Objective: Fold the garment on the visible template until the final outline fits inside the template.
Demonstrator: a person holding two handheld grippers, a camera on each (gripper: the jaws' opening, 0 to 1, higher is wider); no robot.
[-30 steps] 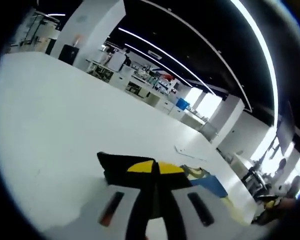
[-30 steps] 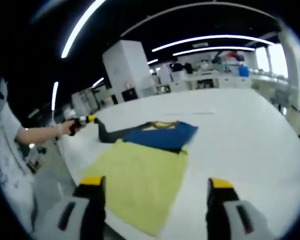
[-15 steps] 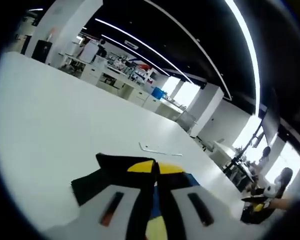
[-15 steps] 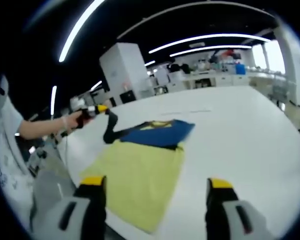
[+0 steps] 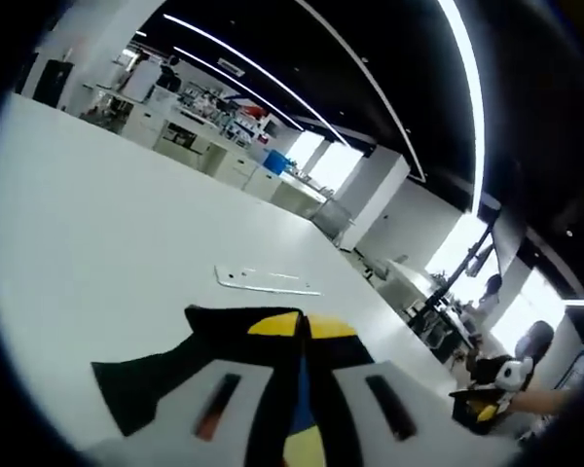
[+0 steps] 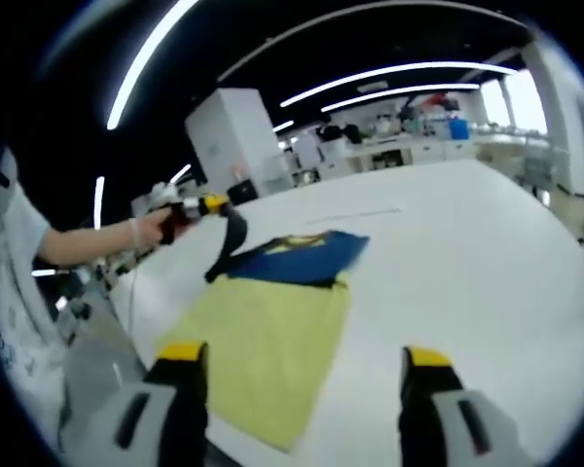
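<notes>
No legible text or labels

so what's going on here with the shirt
A person is partway through folding a garment on a white table. The left hand-held gripper is shut on the garment's black sleeve and holds it lifted above the table. The right hand-held gripper hangs open over the near edge of the yellow template, gripping nothing. The blue and black garment lies at the template's far end.

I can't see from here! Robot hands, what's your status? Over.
Left gripper shut on black sleeve, lifted off table. Right gripper open, hovering. Garment half on yellow template. Nothing blocking.
</notes>
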